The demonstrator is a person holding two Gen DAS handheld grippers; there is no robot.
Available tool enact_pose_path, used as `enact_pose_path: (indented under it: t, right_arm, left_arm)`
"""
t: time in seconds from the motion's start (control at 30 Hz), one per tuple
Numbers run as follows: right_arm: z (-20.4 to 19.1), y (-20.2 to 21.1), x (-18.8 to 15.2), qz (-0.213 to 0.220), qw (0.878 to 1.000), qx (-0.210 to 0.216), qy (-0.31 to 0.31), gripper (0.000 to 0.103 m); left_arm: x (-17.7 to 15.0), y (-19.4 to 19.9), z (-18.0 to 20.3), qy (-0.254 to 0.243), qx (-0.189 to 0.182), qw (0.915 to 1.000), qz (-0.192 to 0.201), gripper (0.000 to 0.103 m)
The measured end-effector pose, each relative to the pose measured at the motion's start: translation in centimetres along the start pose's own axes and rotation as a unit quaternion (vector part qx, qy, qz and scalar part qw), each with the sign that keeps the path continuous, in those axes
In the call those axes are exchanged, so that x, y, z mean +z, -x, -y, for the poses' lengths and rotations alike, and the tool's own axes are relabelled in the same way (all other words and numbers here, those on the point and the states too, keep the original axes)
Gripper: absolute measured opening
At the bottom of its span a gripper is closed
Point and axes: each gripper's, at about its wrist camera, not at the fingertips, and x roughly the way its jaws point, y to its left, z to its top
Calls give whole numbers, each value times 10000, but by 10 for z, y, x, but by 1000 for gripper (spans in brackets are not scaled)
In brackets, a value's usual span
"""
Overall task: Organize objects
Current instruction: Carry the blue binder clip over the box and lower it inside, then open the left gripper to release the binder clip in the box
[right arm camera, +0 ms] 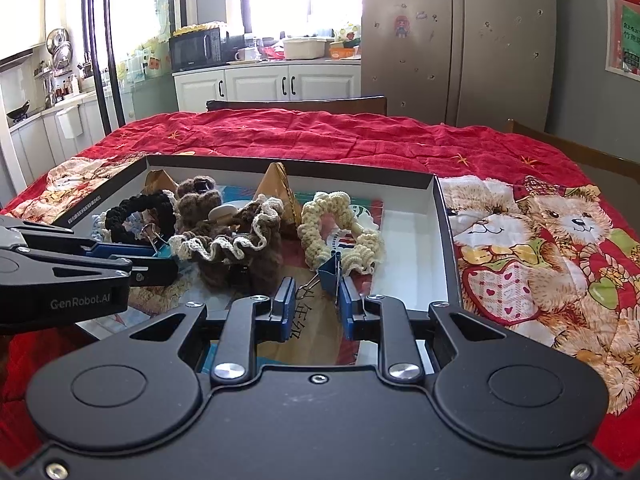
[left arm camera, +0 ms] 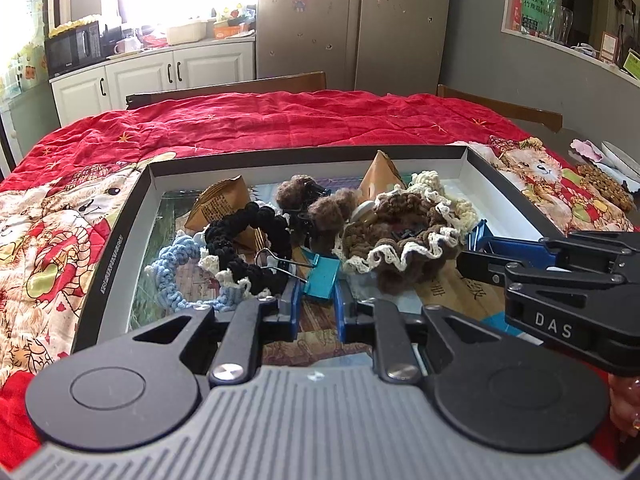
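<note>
Teal binder clip [left arm camera: 321, 276] is pinched by the left gripper [left arm camera: 316, 312] at twelve o'clock; a blue binder clip [right arm camera: 330, 276] is likewise clamped by the right gripper [right arm camera: 316, 308], both over the box [left arm camera: 120, 240], presumably for sorting.

Box interior crowded on the left and centre by heaped scrunchies [left arm camera: 400, 236] and paper pyramids [right arm camera: 280, 188], bare white floor left open along the box's right wall [right arm camera: 440, 232], red quilt [right arm camera: 340, 136] beyond unobstructed, chair backs [left arm camera: 248, 84] standing behind.
</note>
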Motion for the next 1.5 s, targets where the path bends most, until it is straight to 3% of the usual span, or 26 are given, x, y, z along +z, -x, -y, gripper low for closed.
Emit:
enact_pose_path:
  t: [0.4,0.93,1.5]
  right_arm:
    - [1,-1,-1,-16,10000,14,-18,23]
    - [3,3,-2,67,9999,59,-121,32]
    - [-4,42,0,224,9997,92,-34,34]
  left_arm:
    - [1,1,-1,32,-62,10000,-26,32]
    - [1,12,0,37,-48,10000,71,61]
    - [0,56,2,62,42,9996,288,79]
